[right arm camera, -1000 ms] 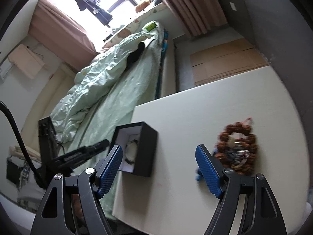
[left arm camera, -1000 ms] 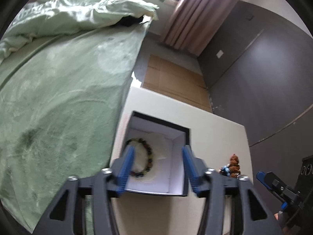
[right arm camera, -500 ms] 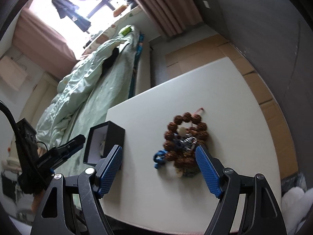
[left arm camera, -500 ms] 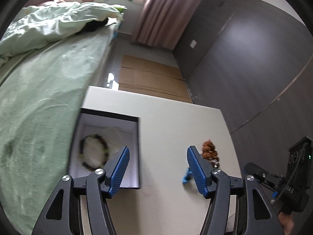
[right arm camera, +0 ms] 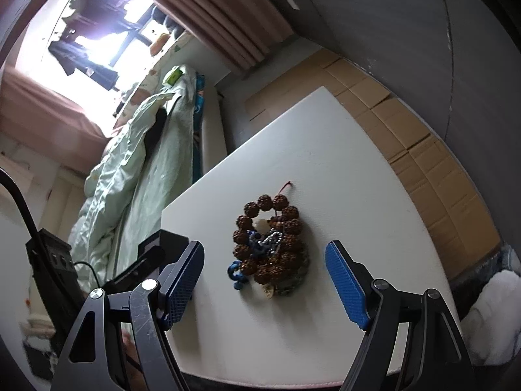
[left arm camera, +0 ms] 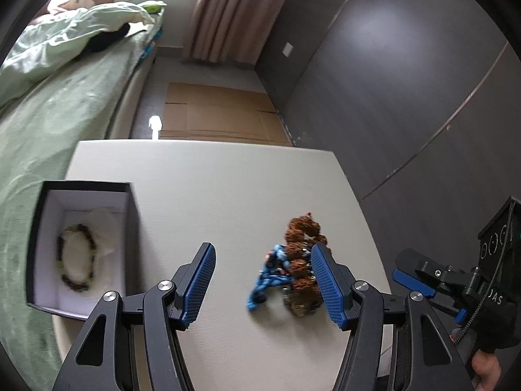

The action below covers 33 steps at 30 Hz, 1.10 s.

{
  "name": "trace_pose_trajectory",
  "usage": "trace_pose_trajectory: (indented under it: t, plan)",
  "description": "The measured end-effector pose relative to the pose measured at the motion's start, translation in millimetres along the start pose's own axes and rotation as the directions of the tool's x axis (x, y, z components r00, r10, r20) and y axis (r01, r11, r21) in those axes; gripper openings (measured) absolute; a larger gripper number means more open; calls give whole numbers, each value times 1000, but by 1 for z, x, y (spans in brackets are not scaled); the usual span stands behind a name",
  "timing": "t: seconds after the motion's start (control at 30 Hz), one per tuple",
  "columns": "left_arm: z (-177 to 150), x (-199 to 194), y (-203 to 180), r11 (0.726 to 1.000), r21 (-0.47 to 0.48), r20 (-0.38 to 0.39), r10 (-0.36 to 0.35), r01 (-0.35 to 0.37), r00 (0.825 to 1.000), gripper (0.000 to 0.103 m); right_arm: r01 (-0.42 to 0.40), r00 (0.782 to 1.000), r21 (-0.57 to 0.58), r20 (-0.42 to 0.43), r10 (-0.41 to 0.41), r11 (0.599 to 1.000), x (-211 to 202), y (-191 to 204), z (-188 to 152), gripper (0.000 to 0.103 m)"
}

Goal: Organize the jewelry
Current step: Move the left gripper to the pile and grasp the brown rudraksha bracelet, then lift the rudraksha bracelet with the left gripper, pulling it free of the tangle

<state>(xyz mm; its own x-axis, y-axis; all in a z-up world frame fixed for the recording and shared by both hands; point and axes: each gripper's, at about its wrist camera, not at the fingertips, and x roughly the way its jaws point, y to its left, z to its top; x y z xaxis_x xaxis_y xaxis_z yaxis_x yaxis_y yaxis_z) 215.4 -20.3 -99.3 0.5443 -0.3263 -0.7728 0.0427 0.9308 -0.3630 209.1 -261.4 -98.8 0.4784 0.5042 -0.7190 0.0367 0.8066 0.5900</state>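
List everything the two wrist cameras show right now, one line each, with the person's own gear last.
table: one, cream white, beside the bed
jewelry box: one, black outside and white inside, open, at the table edge nearest the bed
beaded bracelet: one, dark mixed beads, lying inside the jewelry box
brown bead bracelet: one, large rough brown beads, in a pile mid-table
blue cord piece: one, blue, at the pile's edge
silver chain: one, on top of the pile
bed: one, pale green bedding
cardboard: flattened, brown, on the floor past the table
curtain: pinkish brown, by the window
left gripper: one, black with blue pads, open, above the table
right gripper: one, black with blue pads, open, over the pile
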Motion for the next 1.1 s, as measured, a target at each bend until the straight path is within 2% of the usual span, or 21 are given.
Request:
trace_pose_trajectory:
  t: [0.33, 0.53, 0.63, 0.83, 1.1]
  plan:
    - [-11, 49, -25, 998, 57, -90, 14, -9, 996, 62, 71, 997, 69, -13, -71, 995, 8, -19, 5, 77]
    - [-12, 66, -35, 995, 96, -114, 31, -20, 993, 62, 123, 992, 92, -42, -120, 988, 11, -30, 8, 77]
    - [-17, 68, -39, 993, 112, -116, 39, -26, 993, 53, 125, 992, 113, -49, -120, 986, 12, -34, 9, 77]
    - [-14, 75, -36, 993, 115, -118, 55, -41, 991, 22, 112, 991, 109, -82, -103, 988, 18, -33, 8, 77]
    - [-10, 52, -37, 993, 119, -69, 8, 1, 998, 19, 118, 990, 106, -88, -108, 987, 24, -28, 7, 77]
